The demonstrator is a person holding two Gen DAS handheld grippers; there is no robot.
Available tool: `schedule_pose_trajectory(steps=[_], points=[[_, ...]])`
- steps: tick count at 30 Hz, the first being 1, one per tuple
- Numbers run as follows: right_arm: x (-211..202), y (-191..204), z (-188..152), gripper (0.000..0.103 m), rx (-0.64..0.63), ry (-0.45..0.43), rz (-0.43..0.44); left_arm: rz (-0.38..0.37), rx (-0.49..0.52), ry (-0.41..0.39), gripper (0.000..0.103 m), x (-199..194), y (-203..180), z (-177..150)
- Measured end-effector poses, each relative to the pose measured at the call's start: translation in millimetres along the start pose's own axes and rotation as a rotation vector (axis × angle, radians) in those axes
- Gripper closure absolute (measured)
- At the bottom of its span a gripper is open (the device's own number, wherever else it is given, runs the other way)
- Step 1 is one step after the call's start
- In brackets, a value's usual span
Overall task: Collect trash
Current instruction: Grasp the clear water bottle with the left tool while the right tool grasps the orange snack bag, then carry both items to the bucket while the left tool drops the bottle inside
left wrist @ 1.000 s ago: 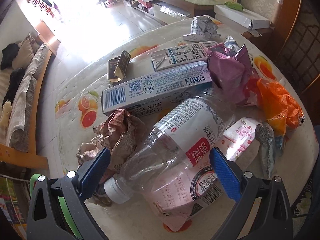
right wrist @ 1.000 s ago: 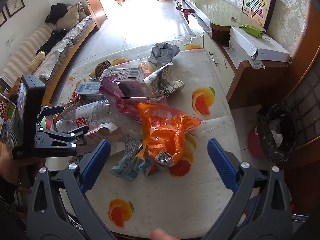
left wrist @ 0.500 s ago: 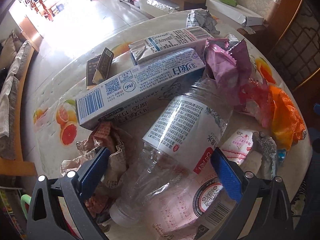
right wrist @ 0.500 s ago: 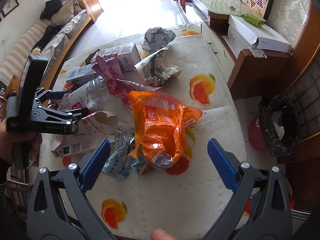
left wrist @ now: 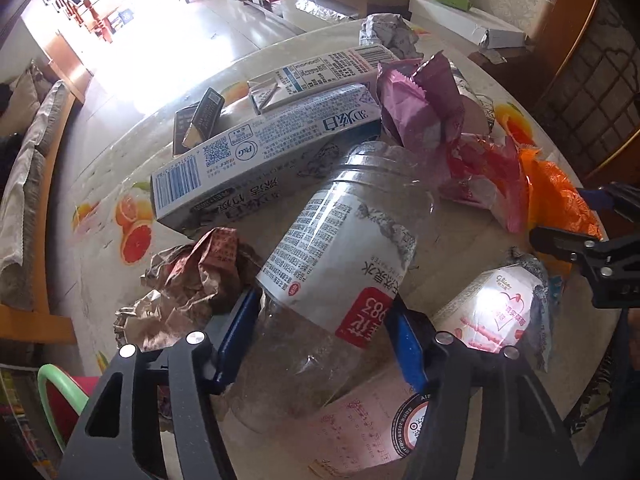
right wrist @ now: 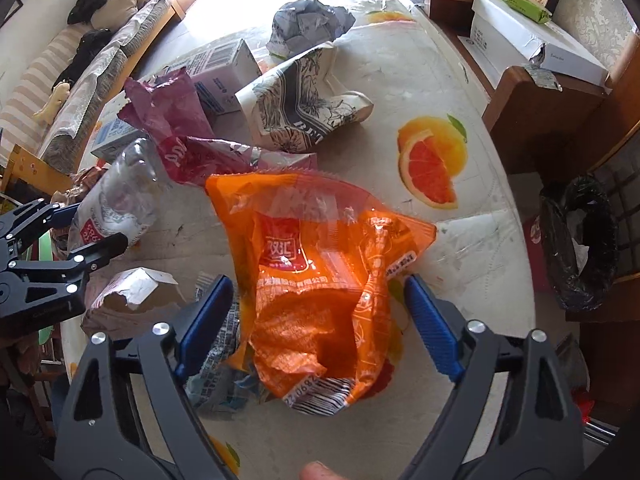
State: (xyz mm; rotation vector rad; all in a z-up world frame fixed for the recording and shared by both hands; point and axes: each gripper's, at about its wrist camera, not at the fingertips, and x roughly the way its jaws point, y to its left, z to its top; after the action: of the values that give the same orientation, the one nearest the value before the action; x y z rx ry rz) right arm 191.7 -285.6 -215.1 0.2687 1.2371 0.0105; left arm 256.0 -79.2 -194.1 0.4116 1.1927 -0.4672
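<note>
- The left hand-held gripper [left wrist: 324,332], its jaws just closing, presses its blue pads on the clear plastic bottle with a white label [left wrist: 340,248].
- The right hand-held gripper [right wrist: 320,316], jaws also closing (pads not yet touching), straddles the crumpled orange plastic snack bag [right wrist: 316,276].
- Both lie among litter on the fruit-patterned worktop [right wrist: 432,80].

A clear crushed plastic bottle [left wrist: 340,248] lies beside a crumpled orange wrapper [right wrist: 320,280] amid cartons [left wrist: 264,152] on the table.

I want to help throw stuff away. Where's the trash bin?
In the right wrist view, the black-lined trash bin stands on the floor at the right, beyond the table edge.
</note>
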Motion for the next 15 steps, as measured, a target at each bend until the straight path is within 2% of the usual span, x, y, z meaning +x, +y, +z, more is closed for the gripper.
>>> schedule_pose_trajectory(steps=[1, 2, 6, 10, 15], points=[[2, 0, -1, 0.031, 0.002, 0.007, 0.007, 0.003, -0.008, -0.012, 0.044, -4, 1, -2], [4, 0, -2, 0.035, 0.001, 0.013, 0.010, 0.007, -0.013, -0.023, 0.044, -7, 2, -4], [0, -1, -6, 0.042, 0.005, -0.002, 0.030, 0.004, -0.052, -0.071, 0.044, -22, 8, -10], [-13, 4, -7, 0.046, 0.000, -0.028, 0.041, -0.027, -0.107, -0.115, 0.044, -37, 10, -12], [-35, 10, -11, 0.047, -0.018, -0.078, 0.028, -0.045, -0.150, -0.165, 0.044, -57, 14, -19]])
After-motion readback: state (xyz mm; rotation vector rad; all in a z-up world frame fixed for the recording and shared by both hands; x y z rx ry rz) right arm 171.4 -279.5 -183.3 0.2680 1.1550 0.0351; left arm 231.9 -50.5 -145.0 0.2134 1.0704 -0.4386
